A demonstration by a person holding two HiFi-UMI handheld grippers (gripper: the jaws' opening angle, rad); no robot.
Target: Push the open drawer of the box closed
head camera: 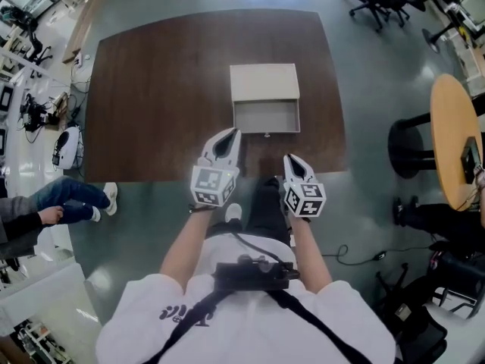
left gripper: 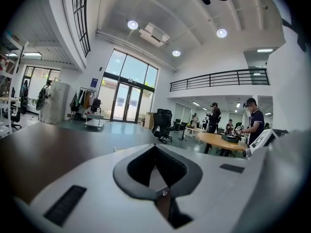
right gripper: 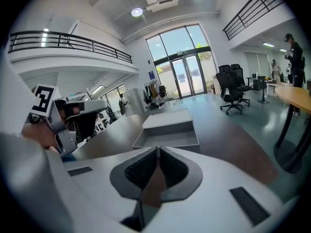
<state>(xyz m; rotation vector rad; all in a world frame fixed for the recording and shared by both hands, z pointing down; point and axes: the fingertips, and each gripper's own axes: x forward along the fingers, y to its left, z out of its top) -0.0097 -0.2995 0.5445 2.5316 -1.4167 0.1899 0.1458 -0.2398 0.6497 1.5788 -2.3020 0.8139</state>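
Our left gripper (head camera: 226,136), jaws pressed together, hovers near the front's left end. The shallow beige open drawer (head camera: 266,117) of the pale box (head camera: 264,80) faces us on the dark brown worktop (head camera: 151,89). Our right gripper (head camera: 292,161), jaws also together, aims squarely at that front.

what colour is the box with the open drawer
Pale beige: the box shows best in the head view.

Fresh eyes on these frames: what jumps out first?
The pale box sits at the middle of the dark brown table, its drawer pulled open toward the person and looking empty. Nearer, the left hand-held gripper and right hand-held gripper hover by the table's near edge, jaws together, neither touching the drawer.
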